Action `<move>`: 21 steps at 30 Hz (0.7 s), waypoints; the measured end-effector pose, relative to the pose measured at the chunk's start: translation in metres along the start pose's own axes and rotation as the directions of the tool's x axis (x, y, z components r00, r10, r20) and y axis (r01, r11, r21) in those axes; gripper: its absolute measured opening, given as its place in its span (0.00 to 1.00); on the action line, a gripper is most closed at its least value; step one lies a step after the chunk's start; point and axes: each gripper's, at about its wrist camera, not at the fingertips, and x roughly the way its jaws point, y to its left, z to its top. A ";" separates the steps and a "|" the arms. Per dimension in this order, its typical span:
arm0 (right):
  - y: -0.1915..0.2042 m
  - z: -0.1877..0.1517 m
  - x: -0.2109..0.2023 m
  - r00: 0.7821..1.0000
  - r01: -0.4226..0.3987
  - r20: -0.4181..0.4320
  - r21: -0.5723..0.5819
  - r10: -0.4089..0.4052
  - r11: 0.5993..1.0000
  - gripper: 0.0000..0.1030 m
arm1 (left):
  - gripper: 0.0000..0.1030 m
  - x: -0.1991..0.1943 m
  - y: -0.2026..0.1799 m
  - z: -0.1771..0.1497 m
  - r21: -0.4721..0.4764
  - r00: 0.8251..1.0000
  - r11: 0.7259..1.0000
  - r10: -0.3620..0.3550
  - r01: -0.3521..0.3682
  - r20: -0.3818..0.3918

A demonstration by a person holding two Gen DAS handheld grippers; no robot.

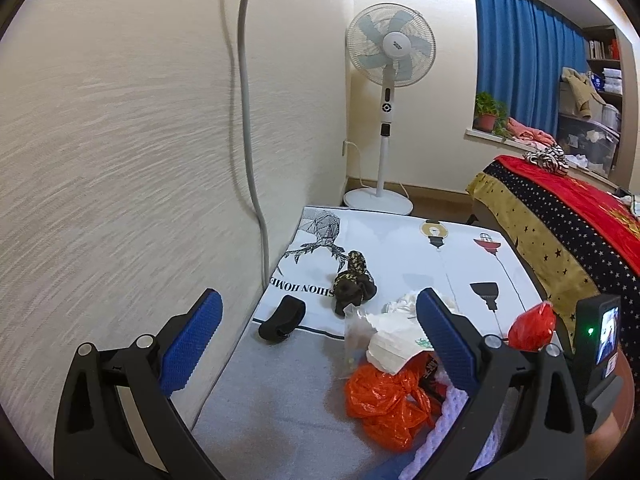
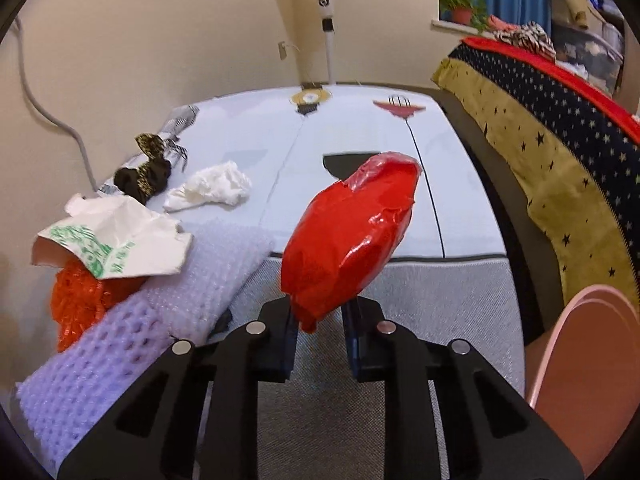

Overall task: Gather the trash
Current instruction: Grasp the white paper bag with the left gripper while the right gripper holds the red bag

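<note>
My right gripper [image 2: 320,312] is shut on a red plastic wrapper [image 2: 348,236] and holds it above the mattress; the wrapper also shows in the left wrist view [image 1: 532,326]. My left gripper [image 1: 316,332] is open and empty above the mattress near the wall. Trash lies on the mattress: an orange plastic bag [image 1: 384,404] [image 2: 76,300], a torn white paper bag with green print [image 1: 394,344] [image 2: 116,244], a crumpled white tissue [image 2: 216,188] and white bubble wrap [image 2: 168,300].
A dark patterned cloth [image 1: 352,284] and a black band [image 1: 282,318] lie on the printed sheet [image 1: 400,248]. A wall [image 1: 120,160] is at the left. A standing fan [image 1: 390,80] is at the far end. A bed with a starred blanket [image 1: 560,232] and a pink bin [image 2: 592,364] are at the right.
</note>
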 end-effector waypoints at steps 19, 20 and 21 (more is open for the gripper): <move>0.007 0.005 -0.115 0.999 0.025 -0.023 -0.103 -0.028 0.994 0.20 | 0.92 0.028 -0.022 -0.031 0.059 0.985 0.983 -0.170 0.171 -0.029; 0.008 0.004 -0.115 0.999 0.022 -0.026 -0.106 -0.025 0.994 0.20 | 0.92 0.030 -0.022 -0.032 0.059 0.986 0.984 -0.165 0.166 -0.026; 0.008 0.003 -0.115 0.999 0.018 -0.032 -0.106 -0.021 0.994 0.20 | 0.92 0.032 -0.023 -0.034 0.062 0.986 0.984 -0.163 0.164 -0.019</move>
